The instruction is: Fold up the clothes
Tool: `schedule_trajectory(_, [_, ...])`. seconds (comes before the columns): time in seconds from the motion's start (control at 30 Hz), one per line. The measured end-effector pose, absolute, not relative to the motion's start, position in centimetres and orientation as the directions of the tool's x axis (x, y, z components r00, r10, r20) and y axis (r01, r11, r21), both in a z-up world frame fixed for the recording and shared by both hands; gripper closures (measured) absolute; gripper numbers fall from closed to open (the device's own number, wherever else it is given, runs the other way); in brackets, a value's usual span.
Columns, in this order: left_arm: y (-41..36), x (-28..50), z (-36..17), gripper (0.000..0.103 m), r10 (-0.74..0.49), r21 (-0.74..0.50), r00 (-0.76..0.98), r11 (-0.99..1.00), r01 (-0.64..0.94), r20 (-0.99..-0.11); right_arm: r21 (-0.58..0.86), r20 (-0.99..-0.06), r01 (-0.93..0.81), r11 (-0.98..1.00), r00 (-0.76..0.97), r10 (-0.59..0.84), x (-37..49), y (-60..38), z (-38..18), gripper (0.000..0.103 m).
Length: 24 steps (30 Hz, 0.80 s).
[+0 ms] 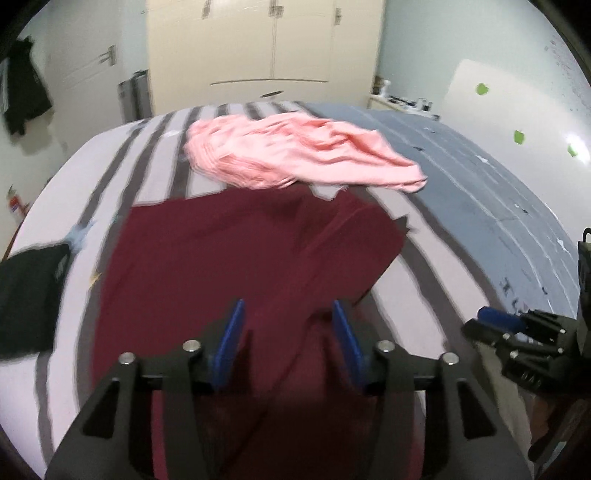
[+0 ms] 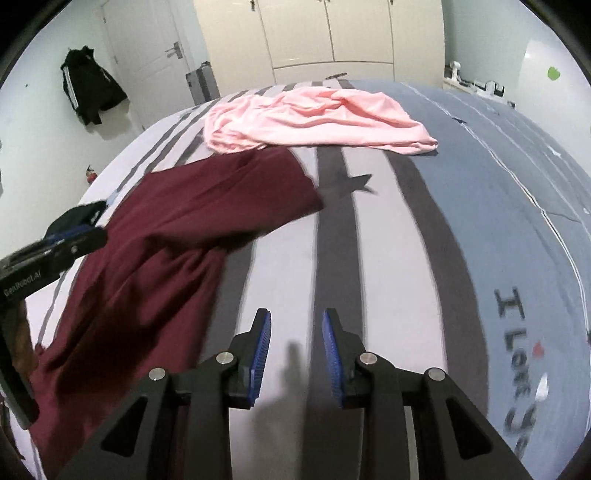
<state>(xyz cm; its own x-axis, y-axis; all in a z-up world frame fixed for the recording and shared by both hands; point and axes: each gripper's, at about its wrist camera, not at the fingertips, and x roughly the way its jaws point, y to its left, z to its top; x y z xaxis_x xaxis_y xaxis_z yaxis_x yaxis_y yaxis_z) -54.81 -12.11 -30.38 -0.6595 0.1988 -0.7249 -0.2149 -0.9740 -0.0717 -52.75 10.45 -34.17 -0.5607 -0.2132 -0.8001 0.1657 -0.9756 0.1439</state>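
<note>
Both sets of jaws stand apart with nothing between the blue pads: the left gripper (image 1: 288,332) hangs over the maroon garment (image 1: 240,258), the right gripper (image 2: 297,354) over bare bedding beside it. No earlier view is given, so only that gap can be told. The maroon garment lies spread and partly doubled over on the near left part of the bed (image 2: 369,258), reaching toward the near edge. Past it, toward the far edge, a pink garment (image 2: 317,118) lies crumpled in a loose heap, just touching or nearly touching the maroon one. A dark garment (image 1: 26,295) sits at the left edge. The bedding is pale with dark grey stripes and a star on the left half, plain grey-blue with printed letters on the right. Beyond the bed stand a cream wardrobe (image 2: 325,33), a white door (image 2: 147,48), a grey suitcase (image 2: 201,85) and a black jacket (image 2: 90,86) hung on the wall.
</note>
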Motion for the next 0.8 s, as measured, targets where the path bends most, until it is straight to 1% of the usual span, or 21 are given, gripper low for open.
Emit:
schedule_trajectory(0.27, [-5.1,-62.7,-32.5,0.056,0.232,-0.026,-0.653,-0.951,-0.309,-0.721,0.155,-0.801,0.094,-0.983,-0.571,-0.181,-56.5,15.5,-35.9,0.077])
schedule_trajectory(0.43, [-2.5,-65.2,-34.3,0.056,0.240,0.025,-0.637,-0.926,-0.377,-0.733,0.167,-0.804,0.068,-0.984,-0.568,-0.175,-56.9,17.0,-36.8,0.077])
schedule_trajectory(0.63, [-0.8,-66.8,-35.6,0.057,0.245,0.044,-0.617,-0.909,-0.414,-0.748,0.177,-0.809,0.051,-0.983,-0.561,-0.175,-57.3,18.0,-37.5,0.077])
schedule_trajectory(0.7, [-0.7,-67.2,-35.8,0.068,0.251,0.037,-0.603,-0.905,-0.423,-0.757,0.177,-0.810,0.050,-0.983,-0.559,-0.174,-57.4,18.1,-37.6,0.077])
schedule_trajectory(0.73, [-0.7,-67.3,-35.9,0.082,0.251,0.035,-0.597,-0.905,-0.424,-0.762,0.177,-0.811,0.049,-0.983,-0.558,-0.174,-57.5,18.1,-37.6,0.077])
schedule_trajectory(0.8, [-0.9,-67.6,-36.1,0.089,0.251,0.030,-0.588,-0.904,-0.426,-0.769,0.177,-0.811,0.046,-0.983,-0.558,-0.173,-57.7,18.2,-37.6,0.077])
